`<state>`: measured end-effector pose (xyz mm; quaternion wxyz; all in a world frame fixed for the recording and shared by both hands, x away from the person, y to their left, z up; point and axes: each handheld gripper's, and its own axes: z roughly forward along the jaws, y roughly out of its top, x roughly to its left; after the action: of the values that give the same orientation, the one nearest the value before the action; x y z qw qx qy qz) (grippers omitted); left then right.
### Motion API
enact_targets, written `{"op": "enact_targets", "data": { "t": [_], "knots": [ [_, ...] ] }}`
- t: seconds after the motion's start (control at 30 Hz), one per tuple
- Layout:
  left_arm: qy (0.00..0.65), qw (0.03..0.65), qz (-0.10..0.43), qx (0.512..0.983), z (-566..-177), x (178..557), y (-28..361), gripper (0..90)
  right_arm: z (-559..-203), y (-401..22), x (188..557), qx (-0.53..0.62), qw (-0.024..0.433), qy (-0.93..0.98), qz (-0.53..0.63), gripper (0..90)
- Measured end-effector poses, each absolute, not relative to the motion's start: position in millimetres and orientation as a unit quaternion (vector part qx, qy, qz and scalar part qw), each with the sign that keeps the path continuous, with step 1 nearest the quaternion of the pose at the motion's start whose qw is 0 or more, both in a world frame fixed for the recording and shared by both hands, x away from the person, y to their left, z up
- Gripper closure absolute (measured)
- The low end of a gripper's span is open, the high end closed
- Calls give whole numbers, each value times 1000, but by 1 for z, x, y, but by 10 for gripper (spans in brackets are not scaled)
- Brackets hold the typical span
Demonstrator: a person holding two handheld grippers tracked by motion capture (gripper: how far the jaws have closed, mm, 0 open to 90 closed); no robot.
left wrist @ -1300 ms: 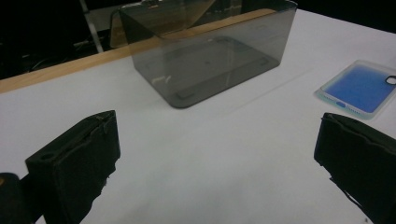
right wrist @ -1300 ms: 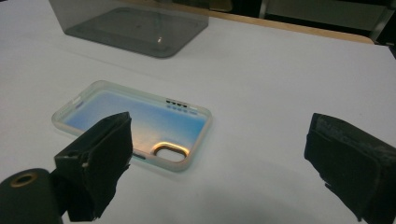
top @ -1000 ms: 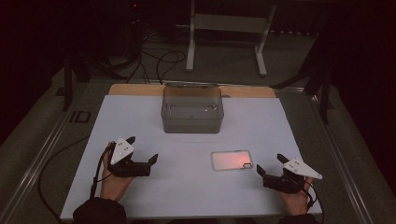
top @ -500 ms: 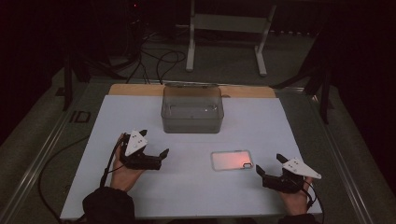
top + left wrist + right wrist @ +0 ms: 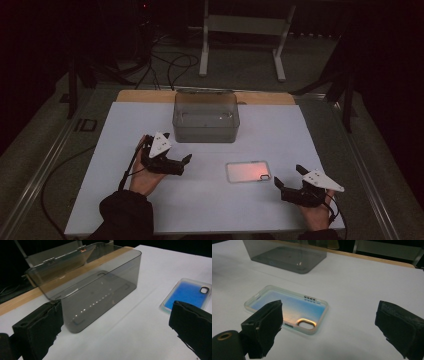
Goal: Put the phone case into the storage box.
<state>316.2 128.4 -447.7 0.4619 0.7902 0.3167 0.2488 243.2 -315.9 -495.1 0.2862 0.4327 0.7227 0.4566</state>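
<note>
High view count: one phone case (image 5: 247, 171), one smoky box (image 5: 205, 117), two grippers.
Left gripper (image 5: 182, 165): jaws wide, empty.
Right gripper (image 5: 289, 176): wide, empty.
Case: flat, probably untouched, ten o'clock of right gripper.

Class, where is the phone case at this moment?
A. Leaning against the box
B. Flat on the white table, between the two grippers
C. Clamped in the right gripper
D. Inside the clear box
B: the phone case lies flat on the table, apart from the clear box, with both grippers open and not touching it.

phone case (image 5: 186, 293) partly behind jaws
</note>
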Motion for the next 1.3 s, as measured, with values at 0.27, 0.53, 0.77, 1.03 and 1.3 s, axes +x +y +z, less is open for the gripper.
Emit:
{"op": "enact_targets", "data": {
  "t": [0.27,0.53,0.77,1.03,1.3],
  "knots": [
    [306,459,243,798,-449,326,115,4,-495,-316,243,432,286,723,457,78],
    [304,459,234,801,-451,336,103,5,-495,-316,243,431,286,724,456,78],
    [295,450,227,812,-455,345,90,8,-495,-316,243,430,285,725,456,78],
    [288,434,222,824,-458,355,76,11,-495,-316,244,431,285,724,457,78],
    [280,425,217,833,-462,361,64,11,-495,-317,244,432,285,723,457,78]
  ]
}}
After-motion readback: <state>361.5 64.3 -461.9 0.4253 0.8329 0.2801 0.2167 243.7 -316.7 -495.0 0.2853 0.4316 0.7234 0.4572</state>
